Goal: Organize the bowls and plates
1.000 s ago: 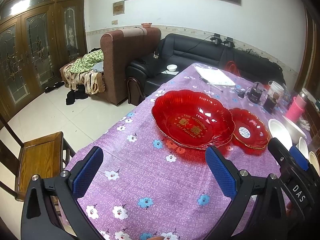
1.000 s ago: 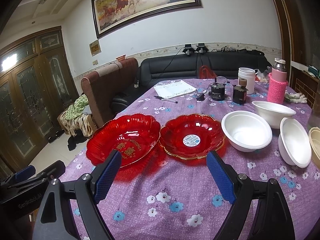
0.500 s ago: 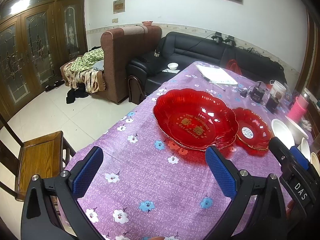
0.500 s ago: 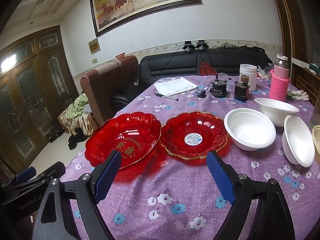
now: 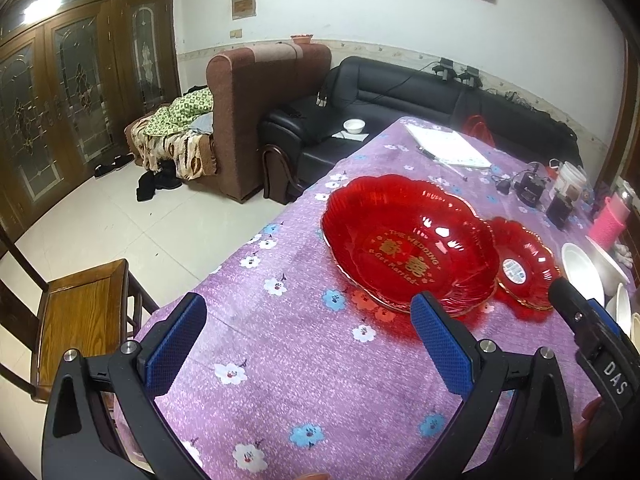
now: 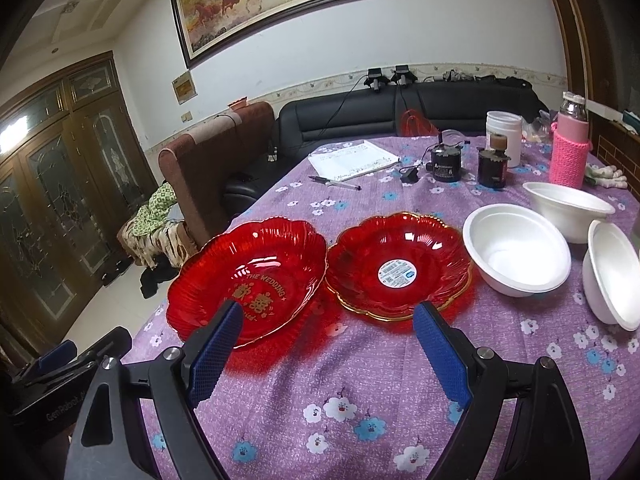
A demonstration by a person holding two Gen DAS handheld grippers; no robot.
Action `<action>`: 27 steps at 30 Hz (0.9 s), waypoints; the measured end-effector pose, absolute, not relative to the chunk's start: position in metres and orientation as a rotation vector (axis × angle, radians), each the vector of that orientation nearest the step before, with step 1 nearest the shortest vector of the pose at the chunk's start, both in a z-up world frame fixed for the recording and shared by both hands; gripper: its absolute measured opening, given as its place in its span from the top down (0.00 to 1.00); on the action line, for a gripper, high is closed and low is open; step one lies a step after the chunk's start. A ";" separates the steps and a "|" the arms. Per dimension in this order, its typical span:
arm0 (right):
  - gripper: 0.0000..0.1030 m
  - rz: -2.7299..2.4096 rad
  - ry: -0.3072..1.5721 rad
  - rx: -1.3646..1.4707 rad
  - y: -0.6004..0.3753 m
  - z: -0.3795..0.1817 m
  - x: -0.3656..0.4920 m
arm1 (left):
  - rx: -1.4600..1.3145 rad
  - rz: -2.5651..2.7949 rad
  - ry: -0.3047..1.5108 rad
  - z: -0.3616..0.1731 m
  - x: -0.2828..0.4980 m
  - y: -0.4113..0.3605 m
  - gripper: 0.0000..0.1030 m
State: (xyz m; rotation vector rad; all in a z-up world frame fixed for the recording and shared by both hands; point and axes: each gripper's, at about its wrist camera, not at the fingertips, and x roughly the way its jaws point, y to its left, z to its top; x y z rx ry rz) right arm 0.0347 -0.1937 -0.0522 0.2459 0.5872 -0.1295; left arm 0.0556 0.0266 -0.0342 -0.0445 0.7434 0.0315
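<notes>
Both grippers' fingers spread wide, empty, red plates [image 6: 248, 276] beside white bowls [image 6: 516, 248], notebook [image 6: 354, 158], pink bottle [image 6: 570, 152] behind

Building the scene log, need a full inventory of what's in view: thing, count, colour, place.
Wedding plate: 1, red, table front left.
Sticker plate: 1, red, right of it.
Bowls: 3 clear, white, right side.
Notepad: 1, white, far end; pen beside.
Bottle: 1, pink sleeve, far right.
Dark jars: 2, mid far.
White tub: 1, behind.
Tablecloth: purple, floral.
Sofa: black.
Armchair: brown.
Wooden chair: 1, left.
Left gripper: open, empty.
Right gripper: open, empty.
</notes>
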 end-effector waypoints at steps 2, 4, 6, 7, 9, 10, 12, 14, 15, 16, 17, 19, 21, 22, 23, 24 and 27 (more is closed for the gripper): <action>0.14 -0.128 0.599 0.257 -0.195 -0.055 0.039 | -0.046 0.034 0.772 -0.037 0.064 0.030 0.00; 0.14 -0.125 0.616 0.276 -0.195 -0.057 0.044 | -0.056 0.047 0.807 -0.041 0.077 0.038 0.00; 0.14 -0.123 0.633 0.303 -0.197 -0.060 0.049 | -0.047 0.071 0.809 -0.042 0.084 0.043 0.00; 0.14 -0.121 0.638 0.314 -0.198 -0.062 0.052 | -0.039 0.085 0.810 -0.042 0.089 0.045 0.00; 0.14 -0.121 0.651 0.336 -0.198 -0.065 0.058 | -0.019 0.107 0.809 -0.041 0.100 0.050 0.00; 0.14 -0.124 0.658 0.342 -0.198 -0.066 0.061 | -0.010 0.115 0.814 -0.041 0.105 0.050 0.00; 0.14 -0.128 0.681 0.360 -0.196 -0.070 0.070 | -0.004 0.123 0.841 -0.044 0.121 0.052 0.00; 0.14 -0.109 0.703 0.398 -0.195 -0.074 0.077 | 0.002 0.132 0.864 -0.047 0.135 0.052 0.00; 0.14 -0.098 0.714 0.418 -0.193 -0.077 0.080 | 0.005 0.134 0.876 -0.049 0.139 0.052 0.00; 0.14 -0.087 0.726 0.435 -0.191 -0.079 0.083 | 0.007 0.133 0.885 -0.050 0.143 0.051 0.00; 0.14 -0.075 0.739 0.448 -0.188 -0.082 0.087 | 0.008 0.136 0.898 -0.052 0.148 0.051 0.00; 0.14 -0.071 0.766 0.459 -0.184 -0.086 0.095 | 0.005 0.139 0.923 -0.055 0.154 0.050 0.00; 0.14 -0.082 0.789 0.470 -0.182 -0.091 0.103 | 0.015 0.134 0.945 -0.058 0.160 0.047 0.00; 0.14 -0.081 0.799 0.482 -0.182 -0.093 0.106 | 0.018 0.135 0.954 -0.059 0.161 0.046 0.00; 0.14 -0.080 0.810 0.499 -0.183 -0.096 0.109 | 0.015 0.131 0.963 -0.061 0.162 0.046 0.00; 0.14 -0.080 0.823 0.519 -0.184 -0.099 0.112 | 0.008 0.123 0.975 -0.063 0.164 0.045 0.00; 0.15 -0.072 0.851 0.583 -0.187 -0.108 0.117 | -0.002 0.098 1.005 -0.068 0.168 0.040 0.00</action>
